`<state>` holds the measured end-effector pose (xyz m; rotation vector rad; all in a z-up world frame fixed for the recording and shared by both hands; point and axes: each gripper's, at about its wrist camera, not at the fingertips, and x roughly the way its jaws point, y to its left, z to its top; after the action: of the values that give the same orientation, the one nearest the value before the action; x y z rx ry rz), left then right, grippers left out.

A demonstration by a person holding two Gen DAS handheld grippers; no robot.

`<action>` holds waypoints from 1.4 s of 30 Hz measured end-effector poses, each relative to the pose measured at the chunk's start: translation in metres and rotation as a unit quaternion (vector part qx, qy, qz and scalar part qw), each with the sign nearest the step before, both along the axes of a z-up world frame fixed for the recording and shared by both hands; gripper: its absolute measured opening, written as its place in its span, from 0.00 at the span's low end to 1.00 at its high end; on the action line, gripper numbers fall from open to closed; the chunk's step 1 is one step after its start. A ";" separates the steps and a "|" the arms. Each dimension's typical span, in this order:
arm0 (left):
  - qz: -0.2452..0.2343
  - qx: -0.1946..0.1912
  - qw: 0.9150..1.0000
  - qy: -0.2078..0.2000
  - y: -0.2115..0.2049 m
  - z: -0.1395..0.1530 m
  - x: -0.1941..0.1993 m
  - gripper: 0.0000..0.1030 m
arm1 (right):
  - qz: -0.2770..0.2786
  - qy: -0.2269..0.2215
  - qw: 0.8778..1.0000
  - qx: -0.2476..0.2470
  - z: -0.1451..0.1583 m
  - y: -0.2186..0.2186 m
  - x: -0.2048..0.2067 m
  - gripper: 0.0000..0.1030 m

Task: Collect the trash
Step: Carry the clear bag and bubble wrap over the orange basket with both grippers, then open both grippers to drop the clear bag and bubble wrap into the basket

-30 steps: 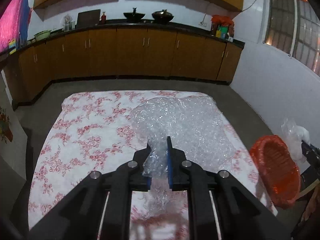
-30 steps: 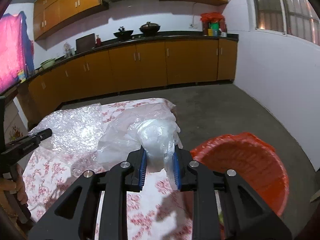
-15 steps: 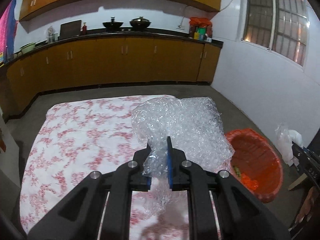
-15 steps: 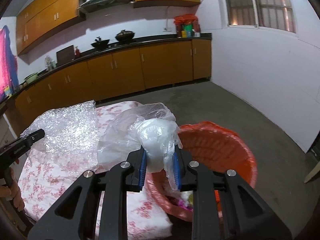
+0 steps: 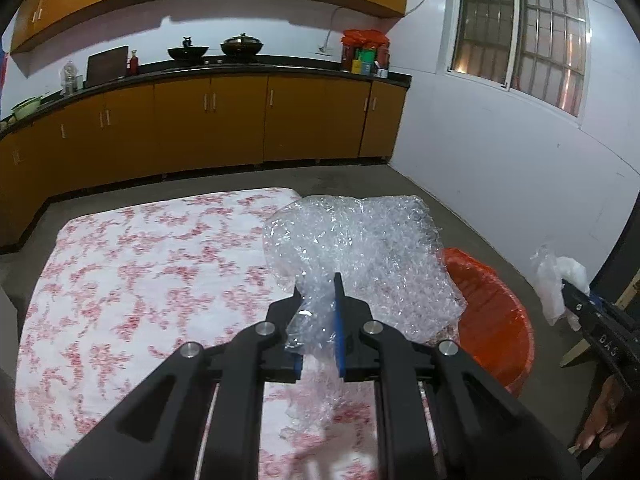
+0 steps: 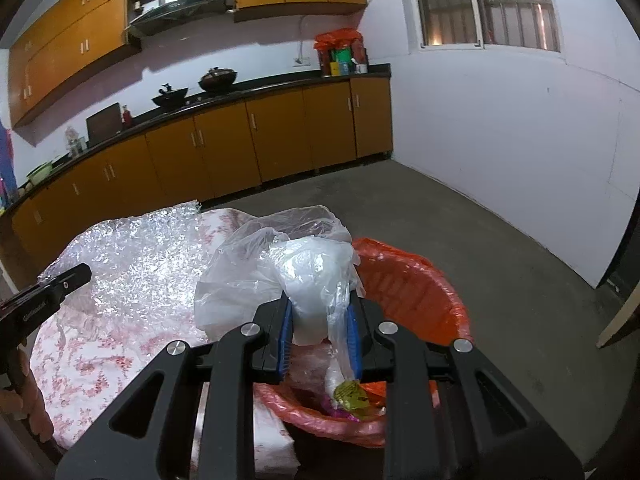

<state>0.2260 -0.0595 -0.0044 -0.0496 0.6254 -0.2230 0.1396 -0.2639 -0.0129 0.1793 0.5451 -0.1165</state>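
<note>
The bubble wrap (image 5: 360, 256) is the biggest piece: a broad, crumpled clear sheet hanging from the left gripper (image 5: 318, 320), whose jaws are nipped on one bunched corner while the rest billows out over the edge of the flowered surface (image 5: 132, 280) toward the bin (image 5: 496, 320). It should be nearly weightless, springy and floppy, so it will swing and catch air; a pinch on a gathered wad, as here, looks surer than one on a single slick layer, which could slide out. The orange-lined bin stands just beside the surface, partly hidden behind the sheet in the left view and holding some wrappers in the right view. Smaller is the plastic bag (image 6: 280, 268), thin and filmy, with a pale soft lump inside, possibly wadded paper or cloth, though that is hard to tell. The right gripper (image 6: 320, 328) has its jaws closed on that lump and the film around it, directly above the bin's near rim. The bag is light and limp; its loose film may cling to the pads on release.
</note>
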 end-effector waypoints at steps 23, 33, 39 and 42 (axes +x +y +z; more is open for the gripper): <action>-0.063 -0.007 0.997 0.047 -0.093 -0.045 0.033 0.13 | -0.069 0.021 0.996 0.043 -0.023 -0.051 0.021 0.23; -0.090 -0.009 0.994 0.065 -0.115 -0.061 0.044 0.20 | -0.064 0.022 0.996 0.060 -0.031 -0.053 0.030 0.40; -0.085 -0.011 0.993 0.075 -0.108 -0.069 0.045 0.31 | -0.070 0.023 0.995 0.063 -0.036 -0.059 0.023 0.55; -0.074 -0.011 0.994 0.074 -0.097 -0.068 0.041 0.39 | -0.076 0.026 0.995 0.061 -0.036 -0.061 0.016 0.65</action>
<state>0.2672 -0.1568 -0.0720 -0.0408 0.7749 -0.3712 0.1561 -0.3248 -0.0490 0.3386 0.5912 -0.2372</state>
